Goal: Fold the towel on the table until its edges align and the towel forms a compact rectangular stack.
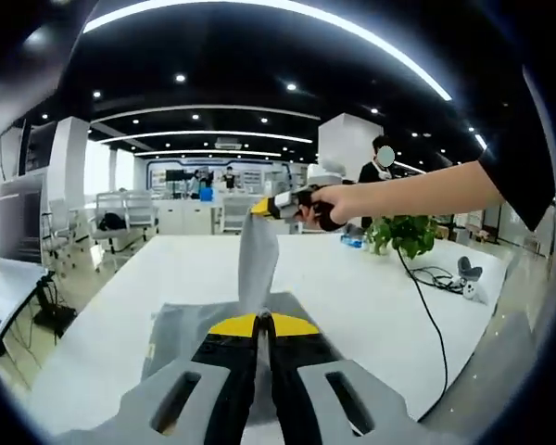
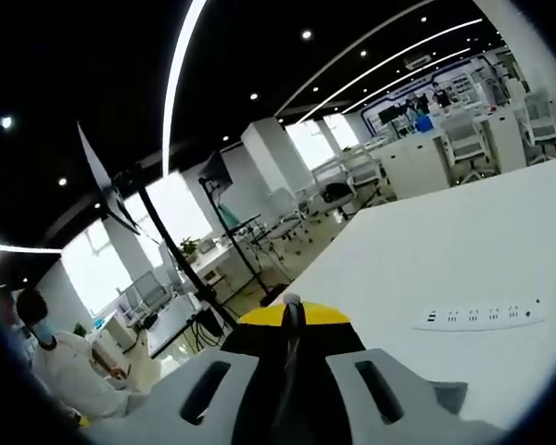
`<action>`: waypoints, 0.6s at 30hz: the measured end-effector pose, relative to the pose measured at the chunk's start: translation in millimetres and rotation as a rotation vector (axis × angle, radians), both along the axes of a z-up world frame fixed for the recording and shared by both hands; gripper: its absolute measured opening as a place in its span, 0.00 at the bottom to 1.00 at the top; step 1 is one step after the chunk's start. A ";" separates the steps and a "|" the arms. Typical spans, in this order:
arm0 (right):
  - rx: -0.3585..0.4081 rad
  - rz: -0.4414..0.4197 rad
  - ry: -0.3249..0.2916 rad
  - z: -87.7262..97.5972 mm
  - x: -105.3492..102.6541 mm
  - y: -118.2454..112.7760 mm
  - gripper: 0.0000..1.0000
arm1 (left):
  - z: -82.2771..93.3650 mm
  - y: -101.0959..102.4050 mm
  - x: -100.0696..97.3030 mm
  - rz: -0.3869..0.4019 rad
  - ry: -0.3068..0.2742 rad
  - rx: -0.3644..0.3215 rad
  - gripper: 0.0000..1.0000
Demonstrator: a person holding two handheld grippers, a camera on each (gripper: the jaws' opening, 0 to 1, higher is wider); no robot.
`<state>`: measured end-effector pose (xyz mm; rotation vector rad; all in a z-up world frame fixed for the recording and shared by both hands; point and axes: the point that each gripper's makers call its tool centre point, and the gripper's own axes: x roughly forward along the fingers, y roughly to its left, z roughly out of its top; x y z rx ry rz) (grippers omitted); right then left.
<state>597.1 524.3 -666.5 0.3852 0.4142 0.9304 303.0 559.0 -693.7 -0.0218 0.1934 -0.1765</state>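
Two pinches hold the towel taut above the table: left gripper clamps its near corner, right gripper clamps the far one straight ahead, so its long axis runs between them.

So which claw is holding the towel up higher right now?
The right claw, seen in the left gripper view out over the table, pinches the grey towel at its raised end; the left claw grips the lower end.

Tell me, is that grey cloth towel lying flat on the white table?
No. The grey cloth towel is lifted, stretched between the shut left gripper and the right gripper, above the white table.
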 end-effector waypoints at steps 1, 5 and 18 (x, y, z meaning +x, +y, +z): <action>0.001 0.004 0.003 -1.1 -0.2 3.3 0.02 | -0.5 2.1 -0.7 0.007 0.000 -0.001 0.04; 0.004 0.019 -0.007 2.7 -1.4 12.3 0.02 | 1.7 12.9 -3.2 0.043 -0.011 -0.019 0.04; -0.015 0.023 -0.046 5.4 -1.7 31.9 0.02 | 7.7 37.0 -9.1 0.129 -0.053 0.060 0.04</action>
